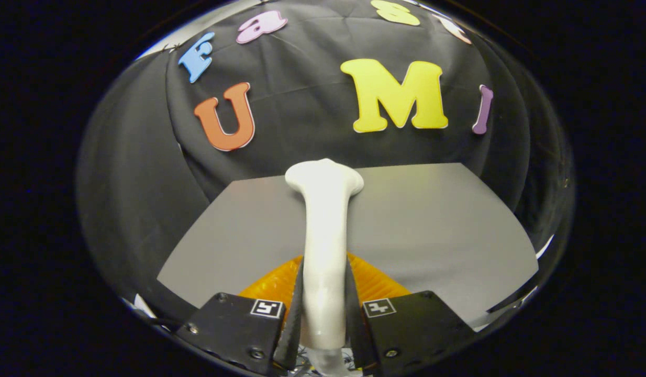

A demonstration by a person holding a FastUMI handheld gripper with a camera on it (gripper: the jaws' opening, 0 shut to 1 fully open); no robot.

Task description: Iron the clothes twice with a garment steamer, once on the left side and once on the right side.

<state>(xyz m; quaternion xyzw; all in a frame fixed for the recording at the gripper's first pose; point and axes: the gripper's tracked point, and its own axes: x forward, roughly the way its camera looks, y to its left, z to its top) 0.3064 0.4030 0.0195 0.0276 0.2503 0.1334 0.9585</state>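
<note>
Steamer [324, 230] clamped between the fingers [301, 293], over the orange cloth [372, 280].

Both fingers press on the white steamer's handle, one on each side; the gripper [323, 309] holds it pointing forward, its wider head out beyond the fingertips above the grey counter [433, 225]. The ribbed orange cloth lies on the counter just under and ahead of the fingers, partly hidden by them and the handle.
</note>
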